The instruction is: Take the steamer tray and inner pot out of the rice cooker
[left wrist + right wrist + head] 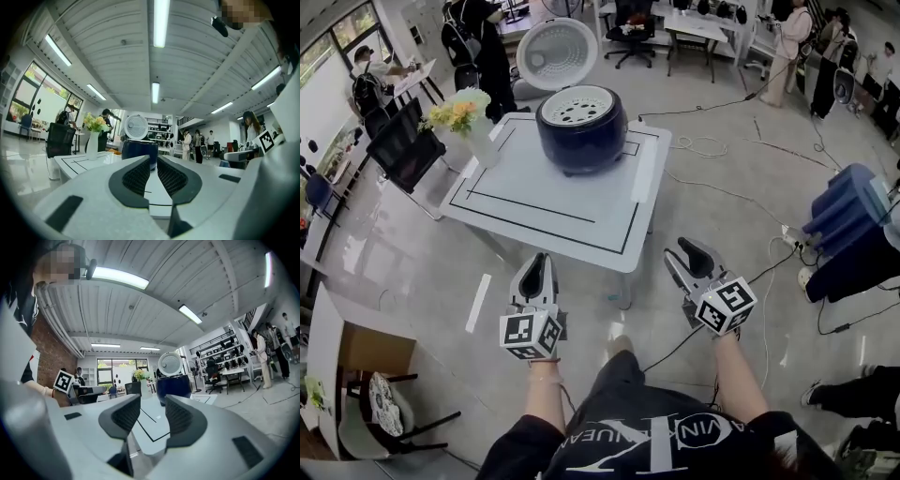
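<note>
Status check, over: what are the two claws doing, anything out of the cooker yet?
Left gripper shut, right gripper open, both empty, short of the table. Steamer tray still in rice cooker, lid up. Vase stands clear of it.

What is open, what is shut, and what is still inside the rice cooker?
rice cooker: standing on the table, nothing touching it.
lid: open, tipped back.
steamer tray: sitting in the cooker's top, not taken out yet.
left gripper: shut, empty.
right gripper: open, empty.
vase: upright, flowers in it.
</note>
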Motion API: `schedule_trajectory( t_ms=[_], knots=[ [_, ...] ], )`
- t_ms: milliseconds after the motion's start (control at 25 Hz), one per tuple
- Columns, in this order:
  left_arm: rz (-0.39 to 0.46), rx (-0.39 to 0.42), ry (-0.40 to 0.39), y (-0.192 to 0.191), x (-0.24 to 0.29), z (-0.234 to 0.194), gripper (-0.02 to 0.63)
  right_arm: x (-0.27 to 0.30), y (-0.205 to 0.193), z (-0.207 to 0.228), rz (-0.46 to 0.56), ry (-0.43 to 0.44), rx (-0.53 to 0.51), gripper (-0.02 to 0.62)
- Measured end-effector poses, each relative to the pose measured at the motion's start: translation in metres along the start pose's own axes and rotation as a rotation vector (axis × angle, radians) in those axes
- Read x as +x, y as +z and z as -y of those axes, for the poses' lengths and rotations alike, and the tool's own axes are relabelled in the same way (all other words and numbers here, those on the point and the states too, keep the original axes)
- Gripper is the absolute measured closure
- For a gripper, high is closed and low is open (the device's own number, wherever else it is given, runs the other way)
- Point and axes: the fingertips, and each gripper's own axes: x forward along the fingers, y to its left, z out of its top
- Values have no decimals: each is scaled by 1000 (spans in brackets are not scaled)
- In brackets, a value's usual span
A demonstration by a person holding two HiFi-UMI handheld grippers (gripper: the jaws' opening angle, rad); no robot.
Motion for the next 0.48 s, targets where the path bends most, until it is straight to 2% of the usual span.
schedule_trajectory(
  t_ms=[200,480],
  knots=[
    [-13,-6,-21,2,50,-22,528,49,3,25,-16,-1,15,445],
    [-20,-17,-34,0,104,-56,503,106,2,56,-25,-12,27,440]
  ],
)
